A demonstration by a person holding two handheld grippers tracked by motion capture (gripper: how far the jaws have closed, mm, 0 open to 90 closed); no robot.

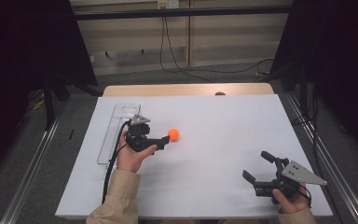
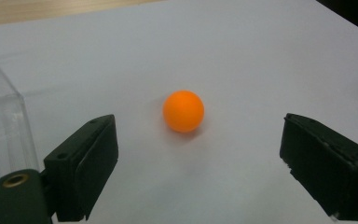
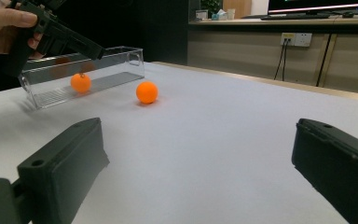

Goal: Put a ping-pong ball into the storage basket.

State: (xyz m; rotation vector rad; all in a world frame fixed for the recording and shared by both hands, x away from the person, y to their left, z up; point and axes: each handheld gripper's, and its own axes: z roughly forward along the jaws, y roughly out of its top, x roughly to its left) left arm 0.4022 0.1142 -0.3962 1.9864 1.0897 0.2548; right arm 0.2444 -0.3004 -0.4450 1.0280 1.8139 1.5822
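**Left gripper set wide before an orange ball**

Left gripper (image 1: 161, 141), held in the person's left hand (image 1: 131, 157), is shown with its jaws spread wide and nothing gripped; in the left gripper view the two black pads (image 2: 87, 163) stand to either side of the orange ball (image 2: 183, 111), which lies ahead of them, untouched, on the white table surface (image 1: 223, 140). The ball rests just beyond the jaw tips, near the long clear tray (image 1: 116, 122) at the left of the sheet. A second orange ball (image 3: 80, 82) is seen through the tray's wall in the right gripper view.

For a sound pickup, the gripper is best advanced low and level until the ball sits midway between the pads, then closed slowly and squarely; a round, light ball is judged likely to roll or squirt away if one pad is met first. The right gripper (image 1: 260, 171) is held well apart near the table's right front, jaws likewise wide and empty.
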